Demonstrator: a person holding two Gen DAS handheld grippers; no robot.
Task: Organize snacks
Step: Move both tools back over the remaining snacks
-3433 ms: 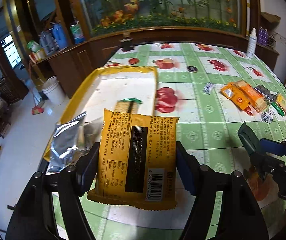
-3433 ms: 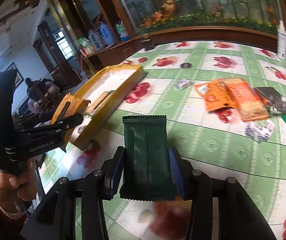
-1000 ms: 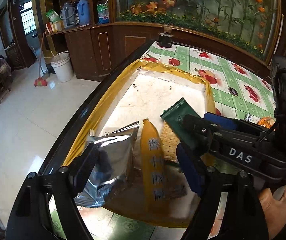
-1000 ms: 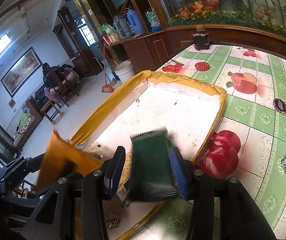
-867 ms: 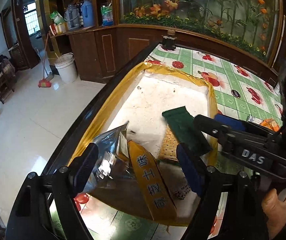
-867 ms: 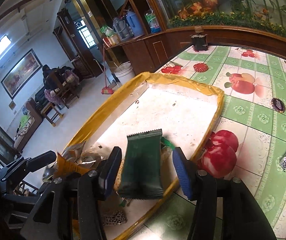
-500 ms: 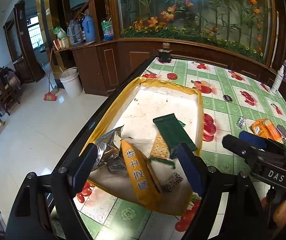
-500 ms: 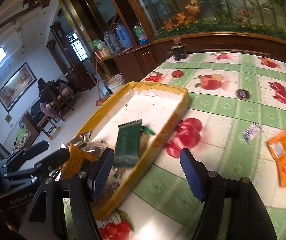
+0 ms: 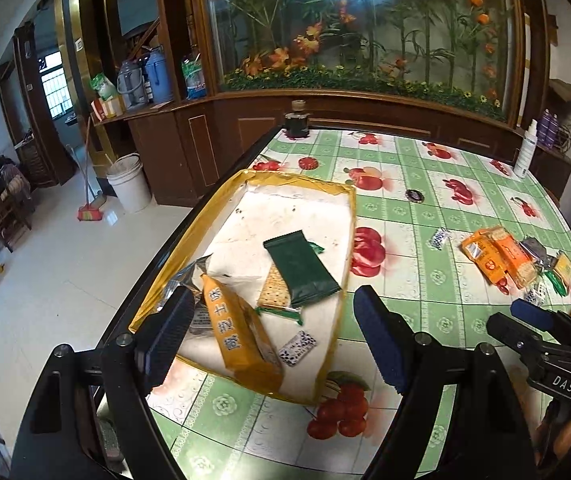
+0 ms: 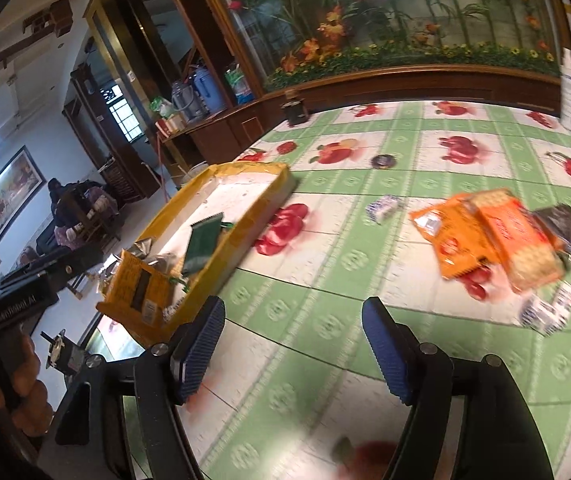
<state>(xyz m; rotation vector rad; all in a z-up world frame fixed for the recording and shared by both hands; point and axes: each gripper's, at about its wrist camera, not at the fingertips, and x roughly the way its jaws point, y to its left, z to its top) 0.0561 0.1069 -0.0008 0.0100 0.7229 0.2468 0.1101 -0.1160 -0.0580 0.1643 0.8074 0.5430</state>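
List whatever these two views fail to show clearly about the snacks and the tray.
- Silver packet, left wrist view: mostly hidden behind the left tool's finger and the yellow packet.
- Tray contents, right wrist view: screened by its near wall.
- Orange packets, right wrist view: motion-blurred, print unreadable.
- Loose snack pile, left wrist view: too small to count.

A glossy, plastic-looking tablecloth (image 9: 437, 280) printed with fruit covers the table at centre frame, catching the light. The tray (image 9: 347, 216) at centre left has a shiny yellow film rim and a matt, scuffed white floor. In it lie a matt dark green wrapper (image 9: 301, 268), a glossy yellow packet (image 9: 237, 336) and a crinkled silver foil bag (image 9: 183, 280). At lower frame, ribbed blue pads (image 9: 377, 340) line matt black plastic. Polished dark wood cabinets (image 9: 205, 148) and a gleaming tiled floor (image 9: 45, 280) fill the left.
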